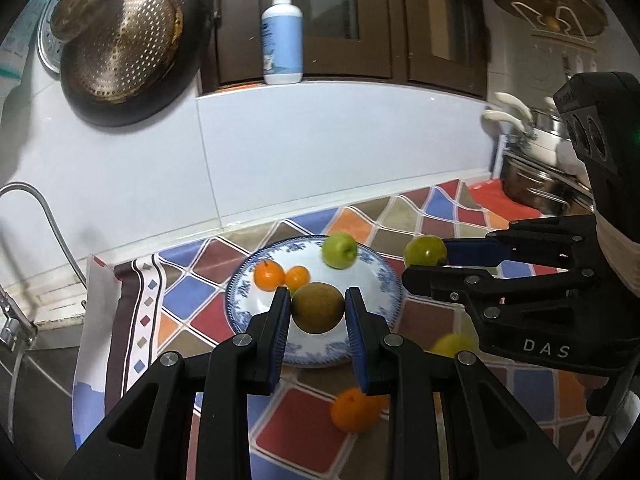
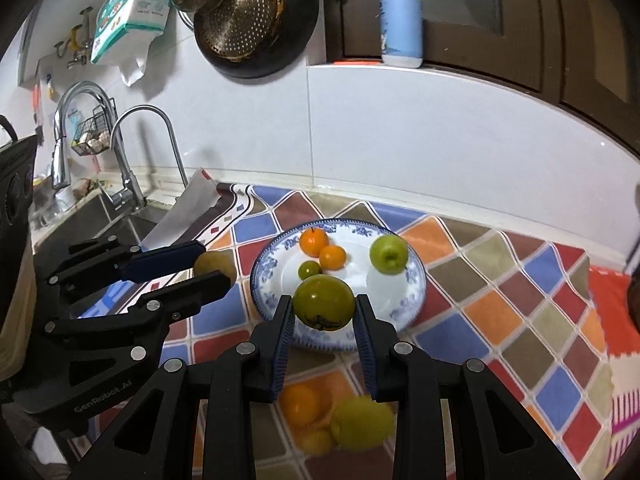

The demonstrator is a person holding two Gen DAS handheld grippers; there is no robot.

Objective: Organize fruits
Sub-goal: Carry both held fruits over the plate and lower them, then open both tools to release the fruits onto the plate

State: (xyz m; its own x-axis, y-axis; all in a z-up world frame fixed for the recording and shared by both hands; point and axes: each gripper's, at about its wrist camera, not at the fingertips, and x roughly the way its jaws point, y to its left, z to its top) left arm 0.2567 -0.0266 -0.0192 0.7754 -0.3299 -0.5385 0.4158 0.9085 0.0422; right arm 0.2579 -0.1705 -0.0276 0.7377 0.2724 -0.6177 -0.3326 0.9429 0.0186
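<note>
My left gripper is clamped on a brownish round fruit, held above the near edge of the blue-patterned plate. My right gripper grips a green fruit over the plate's near rim. Two oranges and a green apple lie on the plate's far side

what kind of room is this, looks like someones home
Most likely a home kitchen counter: a curved chrome sink tap stands over a sink, a brass perforated strainer hangs inside a black pan on the white tiled wall, and a blue-and-white patterned plate of fruit sits on a chequered cloth.
</note>
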